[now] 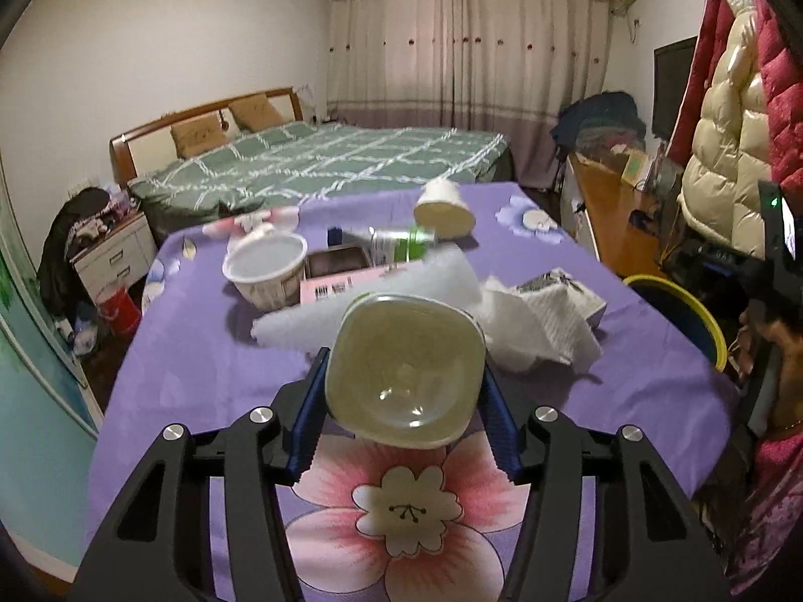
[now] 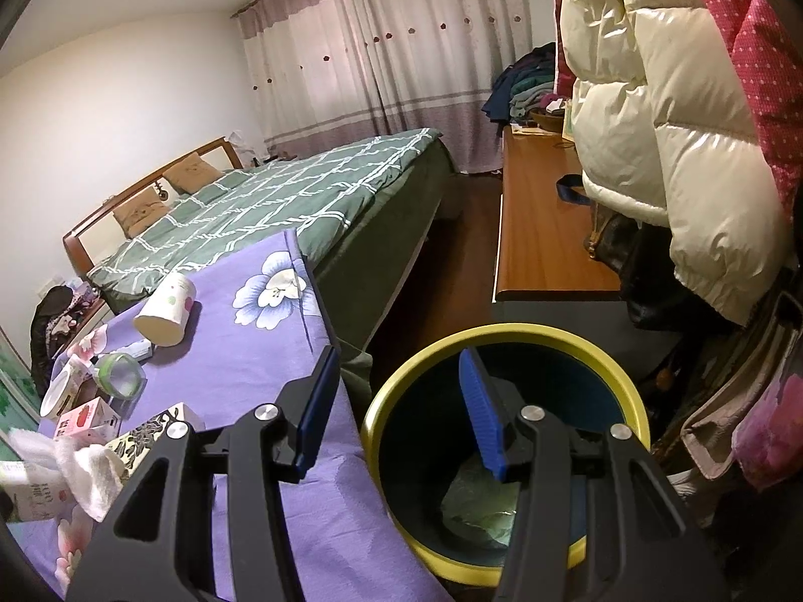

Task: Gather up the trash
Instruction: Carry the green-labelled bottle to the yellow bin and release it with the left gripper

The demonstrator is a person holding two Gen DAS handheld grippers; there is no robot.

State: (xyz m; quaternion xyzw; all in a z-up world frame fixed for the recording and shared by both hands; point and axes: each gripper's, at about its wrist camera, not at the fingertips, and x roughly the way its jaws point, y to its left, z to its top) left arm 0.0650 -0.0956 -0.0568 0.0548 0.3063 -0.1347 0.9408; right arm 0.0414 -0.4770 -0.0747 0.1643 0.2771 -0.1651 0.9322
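Left tool [image 1: 404,376] grips a plastic cup [image 1: 405,368] over the desk [image 1: 201,351], towel [image 1: 527,321] and boxes [image 1: 341,288] beyond; right tool [image 2: 396,401] hangs released above the bin [image 2: 502,338].

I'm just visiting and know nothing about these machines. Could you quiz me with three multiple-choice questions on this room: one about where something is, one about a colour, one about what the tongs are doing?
1. Where is the bin?
A. on the bed
B. on the floor beside the purple-clothed table
C. on the wooden desk

2. What colour is the bin's rim?
A. yellow
B. red
C. white

3. What are the left tongs doing?
A. hanging open and empty
B. gripping a towel
C. gripping a clear plastic cup

Answers:
1 B, the right wrist view shows it standing low, next to the table edge.
2 A, a yellow ring runs round the dark inside.
3 C, the cup sits between both blue fingers, while the right tongs stand open over the bin.
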